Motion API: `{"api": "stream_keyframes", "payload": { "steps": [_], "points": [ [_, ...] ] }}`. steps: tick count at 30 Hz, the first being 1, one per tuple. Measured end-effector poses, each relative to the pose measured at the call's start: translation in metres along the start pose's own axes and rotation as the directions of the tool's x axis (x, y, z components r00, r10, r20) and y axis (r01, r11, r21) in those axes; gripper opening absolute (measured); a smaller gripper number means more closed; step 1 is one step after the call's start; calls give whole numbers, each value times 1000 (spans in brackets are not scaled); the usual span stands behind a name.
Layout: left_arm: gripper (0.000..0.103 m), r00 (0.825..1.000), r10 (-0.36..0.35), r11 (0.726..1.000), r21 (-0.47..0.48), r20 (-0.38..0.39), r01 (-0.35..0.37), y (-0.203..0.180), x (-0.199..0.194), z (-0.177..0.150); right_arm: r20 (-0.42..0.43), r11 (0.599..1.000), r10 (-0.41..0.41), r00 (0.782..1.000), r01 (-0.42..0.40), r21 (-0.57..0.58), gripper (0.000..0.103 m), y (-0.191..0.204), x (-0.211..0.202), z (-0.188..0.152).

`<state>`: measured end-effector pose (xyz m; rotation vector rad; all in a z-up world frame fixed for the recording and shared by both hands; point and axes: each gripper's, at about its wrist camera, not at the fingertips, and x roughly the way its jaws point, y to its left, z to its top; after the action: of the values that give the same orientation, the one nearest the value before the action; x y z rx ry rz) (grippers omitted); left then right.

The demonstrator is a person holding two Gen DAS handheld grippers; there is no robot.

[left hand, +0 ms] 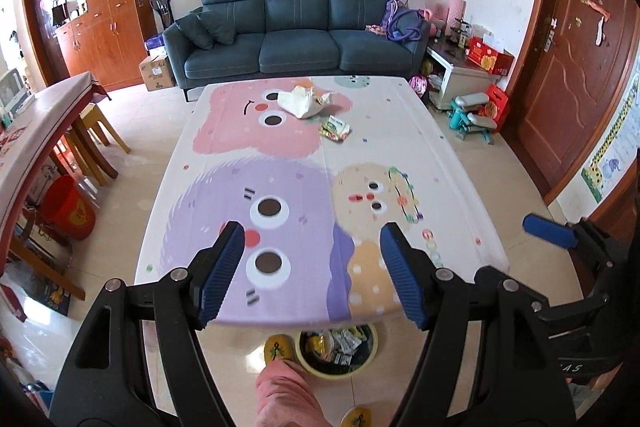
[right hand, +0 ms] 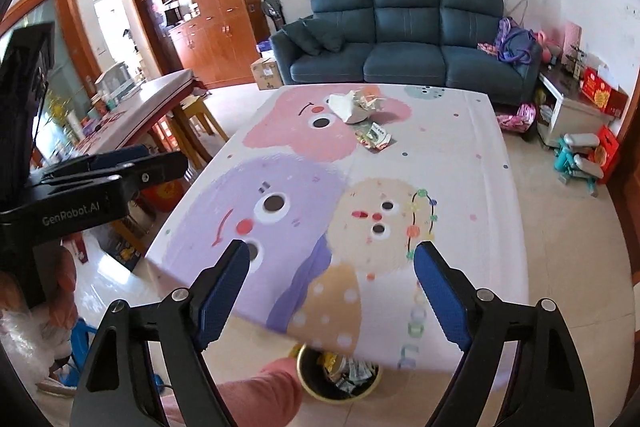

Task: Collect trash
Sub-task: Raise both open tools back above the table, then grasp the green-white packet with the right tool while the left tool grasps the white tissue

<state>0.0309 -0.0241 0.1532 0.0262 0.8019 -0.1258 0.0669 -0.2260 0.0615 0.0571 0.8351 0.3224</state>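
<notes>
In the left wrist view, the left gripper (left hand: 312,241) hangs above the near end of a table (left hand: 400,155) covered in a cartoon-printed cloth, its blue-padded jaws spread wide with nothing between them. At the far end of the table lies a crumpled white tissue (left hand: 301,101), and just beside it, toward the camera, a green-and-white snack wrapper (left hand: 334,127). Under the near table edge a round waste bin (left hand: 337,349) with a yellow rim stands on the floor, with wrappers inside it. A pink trouser leg (left hand: 286,395) and two yellow slippers show near the bin. At the right edge one blue pad of the right gripper (left hand: 548,230) pokes into view. A dark blue sofa (left hand: 296,27) stands against the far wall. In the right wrist view, the right gripper (right hand: 332,267) is likewise held over the near table (right hand: 472,187) edge, its jaws wide apart and empty. The tissue (right hand: 347,105) and the wrapper (right hand: 374,138) sit at the far end, well apart from both grippers. The bin (right hand: 340,375) shows partly beneath the cloth's edge, beside the pink leg (right hand: 256,395). At the left, the black body of the left gripper (right hand: 116,163) is seen from the side, held by a hand (right hand: 66,291).
</notes>
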Motion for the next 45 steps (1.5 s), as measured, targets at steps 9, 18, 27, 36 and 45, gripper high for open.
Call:
{"api": "stream_keyframes", "payload": {
  "steps": [9,18,27,36,45],
  "points": [
    [67,991,-68,998,8,-114,69,42,148,77,-115,997,-15,993,24,75,86,-39,180,99],
    [67,963,-133,990,8,-234,138,78,336,153,-253,997,-47,966,32,-67,86,-63,363,161],
    [67,942,-168,982,29,-291,184,88,437,182,-367,979,-50,929,-27,-201,82,-78,452,174],
    [67,931,-177,978,48,-319,203,96,468,182,-343,983,-47,938,-16,-181,35,-88,457,181],
    [67,922,-212,963,90,-323,253,69,486,200,-293,996,-86,952,87,-7,21,-119,438,180]
  ]
}}
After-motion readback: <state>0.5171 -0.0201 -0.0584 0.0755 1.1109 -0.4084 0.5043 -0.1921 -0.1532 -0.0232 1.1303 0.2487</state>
